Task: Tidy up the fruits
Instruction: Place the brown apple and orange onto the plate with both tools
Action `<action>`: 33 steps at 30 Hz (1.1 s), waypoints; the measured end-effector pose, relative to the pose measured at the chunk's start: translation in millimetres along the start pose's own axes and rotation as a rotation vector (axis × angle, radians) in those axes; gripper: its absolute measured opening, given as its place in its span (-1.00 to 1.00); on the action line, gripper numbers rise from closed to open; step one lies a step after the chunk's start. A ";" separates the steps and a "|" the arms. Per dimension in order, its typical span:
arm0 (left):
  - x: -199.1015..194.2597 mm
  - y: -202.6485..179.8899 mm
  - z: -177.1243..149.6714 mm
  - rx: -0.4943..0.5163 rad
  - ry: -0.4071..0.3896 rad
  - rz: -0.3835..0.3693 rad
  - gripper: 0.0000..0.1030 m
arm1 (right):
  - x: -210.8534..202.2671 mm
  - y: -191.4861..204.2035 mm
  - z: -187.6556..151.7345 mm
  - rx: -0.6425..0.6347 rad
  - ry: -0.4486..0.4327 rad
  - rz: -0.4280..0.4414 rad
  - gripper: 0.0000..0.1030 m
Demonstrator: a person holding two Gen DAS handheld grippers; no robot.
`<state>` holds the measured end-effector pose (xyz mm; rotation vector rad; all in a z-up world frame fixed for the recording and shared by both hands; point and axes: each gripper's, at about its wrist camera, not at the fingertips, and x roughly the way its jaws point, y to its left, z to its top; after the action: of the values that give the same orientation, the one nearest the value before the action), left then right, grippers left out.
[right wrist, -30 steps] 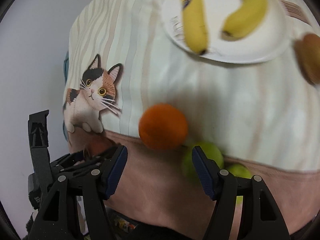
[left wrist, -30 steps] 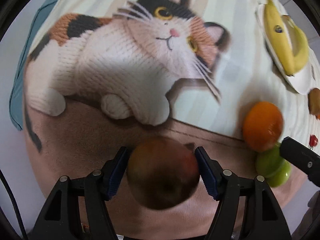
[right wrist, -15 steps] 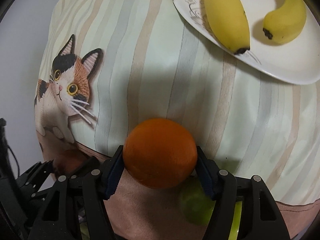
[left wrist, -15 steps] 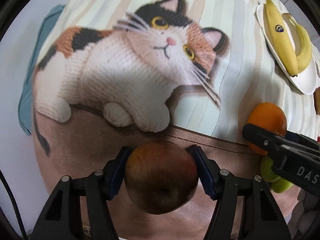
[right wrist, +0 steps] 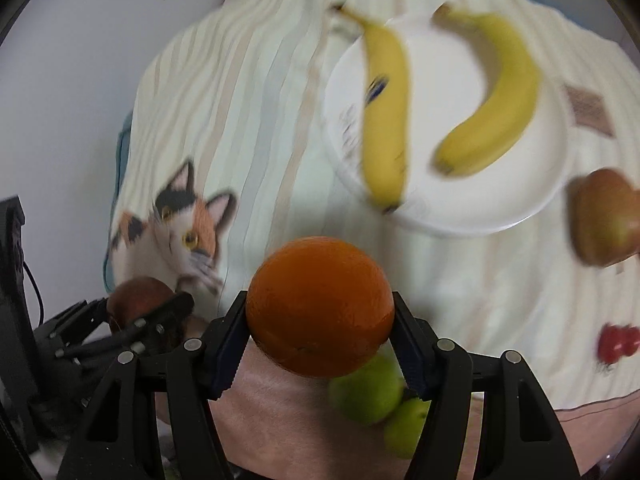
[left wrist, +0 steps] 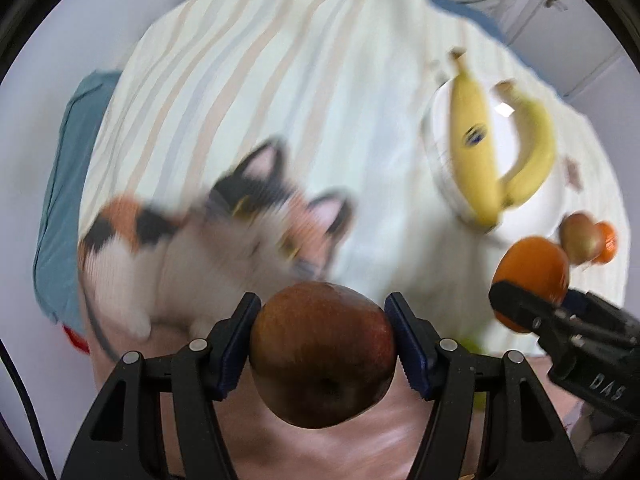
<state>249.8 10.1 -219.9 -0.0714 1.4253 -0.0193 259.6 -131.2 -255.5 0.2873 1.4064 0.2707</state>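
Observation:
My left gripper (left wrist: 322, 340) is shut on a dark red apple (left wrist: 322, 354), held above the cat-print cloth (left wrist: 224, 240). My right gripper (right wrist: 320, 320) is shut on an orange (right wrist: 320, 306), lifted off the cloth; the orange also shows at the right of the left wrist view (left wrist: 534, 280). A white plate (right wrist: 532, 184) holds two bananas (right wrist: 386, 120), (right wrist: 494, 96). Two green apples (right wrist: 366, 390) lie below the orange. Another red apple (right wrist: 606, 218) lies right of the plate.
A second orange (left wrist: 608, 242) sits behind the far red apple (left wrist: 580, 236). Small red fruit (right wrist: 618, 342) lies at the right. The striped cloth (right wrist: 248, 92) spreads to a pale wall; a blue cushion edge (left wrist: 60, 184) shows at the left.
Both grippers have risen with their fruit. The right gripper closed on the orange and lifted it off the cloth. The views now take in more of the plate and cloth.

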 end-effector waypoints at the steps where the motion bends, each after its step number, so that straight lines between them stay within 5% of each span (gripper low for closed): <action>1: -3.5 -7.3 12.2 0.006 -0.011 -0.017 0.20 | -9.4 -8.1 5.7 0.015 -0.019 0.001 0.32; 11: 7.3 -84.5 128.1 0.162 -0.042 -0.150 0.20 | -43.4 -77.0 64.3 0.129 -0.135 -0.072 0.32; 17: 52.4 -111.2 197.8 0.263 0.066 -0.176 0.20 | -23.3 -79.8 101.5 0.085 -0.146 -0.097 0.32; 26: 108.5 -145.6 223.2 0.367 0.232 -0.165 0.21 | 16.0 -72.2 130.1 0.087 -0.116 -0.059 0.32; 33: 119.6 -155.3 224.9 0.413 0.239 -0.135 0.22 | 36.1 -74.0 136.3 0.103 -0.079 -0.040 0.33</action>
<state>494.1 -143.0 -296.3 0.1806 1.6265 -0.4444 400.8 -192.6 -295.9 0.3504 1.3491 0.1524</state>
